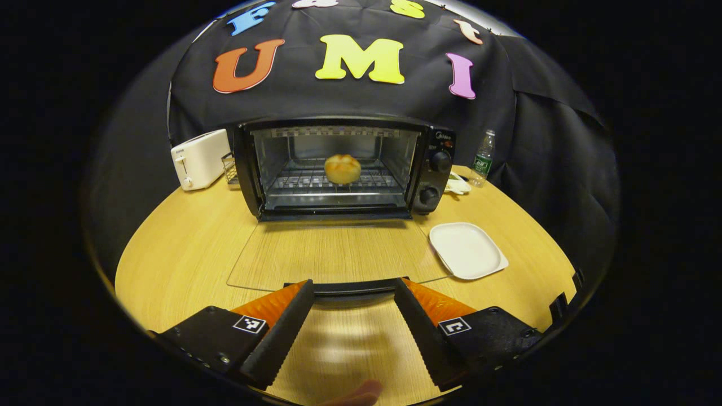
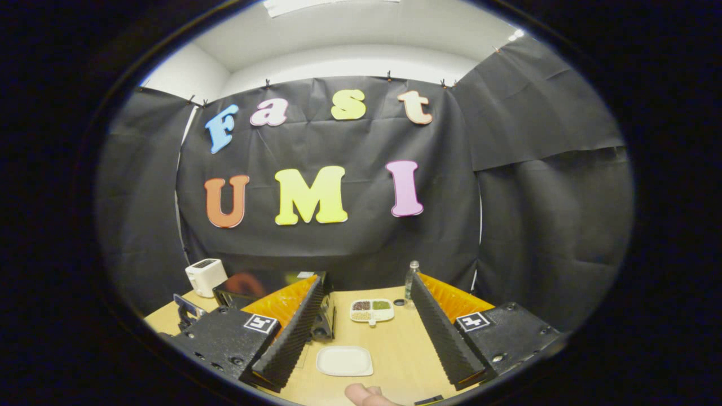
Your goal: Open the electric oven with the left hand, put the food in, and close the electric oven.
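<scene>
The black electric oven [image 1: 338,163] stands at the back of the round wooden table with its glass door [image 1: 333,254] folded down flat. A round golden bun [image 1: 342,168] rests on the wire rack inside. My left gripper [image 1: 352,283] is open and low at the door's front edge, and the dark door handle [image 1: 352,288] runs across between its fingertips. My right gripper [image 2: 366,280] is open and empty, held higher and tilted toward the booth wall. Past its left finger I see part of the oven [image 2: 265,287].
An empty white plate [image 1: 467,250] [image 2: 344,361] lies right of the open door. A white toaster [image 1: 200,159] [image 2: 206,276] stands left of the oven. A water bottle [image 1: 483,159] [image 2: 413,279] and a divided dish of food [image 2: 371,310] sit at the back right.
</scene>
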